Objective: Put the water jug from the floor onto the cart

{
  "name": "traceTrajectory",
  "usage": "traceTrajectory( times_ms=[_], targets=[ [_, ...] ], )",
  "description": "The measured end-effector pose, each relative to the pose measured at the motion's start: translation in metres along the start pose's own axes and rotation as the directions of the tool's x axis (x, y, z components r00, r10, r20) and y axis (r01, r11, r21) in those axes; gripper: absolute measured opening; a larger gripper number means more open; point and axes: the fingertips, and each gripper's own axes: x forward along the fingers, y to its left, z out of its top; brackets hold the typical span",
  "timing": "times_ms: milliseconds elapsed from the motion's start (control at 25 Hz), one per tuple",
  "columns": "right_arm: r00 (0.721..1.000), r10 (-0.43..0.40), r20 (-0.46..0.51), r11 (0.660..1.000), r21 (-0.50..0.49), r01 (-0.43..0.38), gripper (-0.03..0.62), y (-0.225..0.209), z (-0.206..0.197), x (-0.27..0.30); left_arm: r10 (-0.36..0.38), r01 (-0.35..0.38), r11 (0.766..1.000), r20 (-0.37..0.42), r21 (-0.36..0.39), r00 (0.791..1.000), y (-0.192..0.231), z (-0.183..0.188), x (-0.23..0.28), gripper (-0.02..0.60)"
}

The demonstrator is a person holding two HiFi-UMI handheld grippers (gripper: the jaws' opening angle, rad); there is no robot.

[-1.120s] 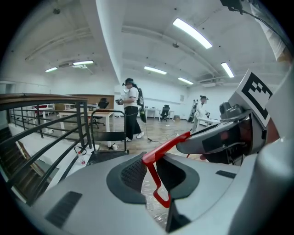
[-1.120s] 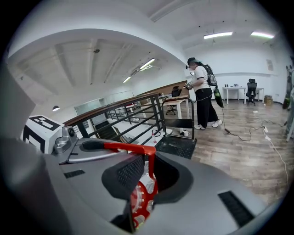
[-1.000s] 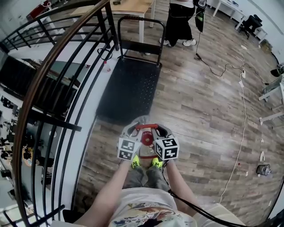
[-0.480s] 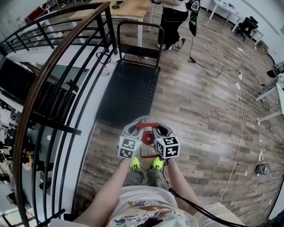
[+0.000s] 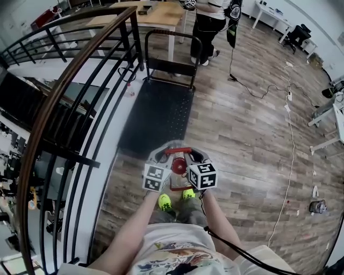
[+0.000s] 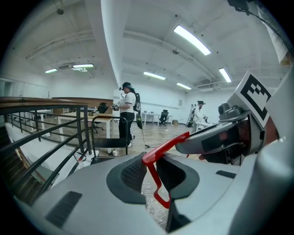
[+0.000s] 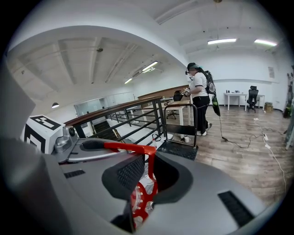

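Observation:
The clear water jug [image 5: 176,167] with a red cap and red handle [image 5: 177,152] hangs off the floor in front of my legs. My left gripper [image 5: 165,159] and right gripper [image 5: 189,158] are both shut on that handle from either side. In the left gripper view the red handle [image 6: 155,161] runs between the left gripper [image 6: 154,173] jaws. In the right gripper view the handle [image 7: 148,158] sits in the right gripper [image 7: 146,173], above the red cap [image 7: 141,198]. The black flat cart [image 5: 161,107] lies just ahead, its push bar [image 5: 172,33] at the far end.
A black stair railing [image 5: 80,86] with a wooden rail runs along the left, close to the cart. A person [image 5: 209,27] stands beyond the cart beside a wooden table [image 5: 156,11]. Cables [image 5: 290,123] trail over the wood floor on the right.
I have stepped forward with the jug still hanging from both grippers, and the cart's near edge is now closer. The person at the back has shifted.

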Motion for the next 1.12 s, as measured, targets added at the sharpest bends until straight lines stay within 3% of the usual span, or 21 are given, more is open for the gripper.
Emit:
traceTrajectory(
  times_ms=[480,1120],
  targets=[
    [0.996,0.085,-0.008,0.996,-0.021,-0.085,0.059,0.0,0.031,0.05,0.088,-0.088,0.996,-0.001,-0.032,0.996,0.047,0.017,0.019,0.067],
    [0.968,0.248,-0.048,0.967,-0.055,-0.251,0.059,-0.055,0.083,0.144,0.228,-0.231,0.97,-0.054,-0.08,0.972,0.111,0.043,0.105,0.067]
  ],
)
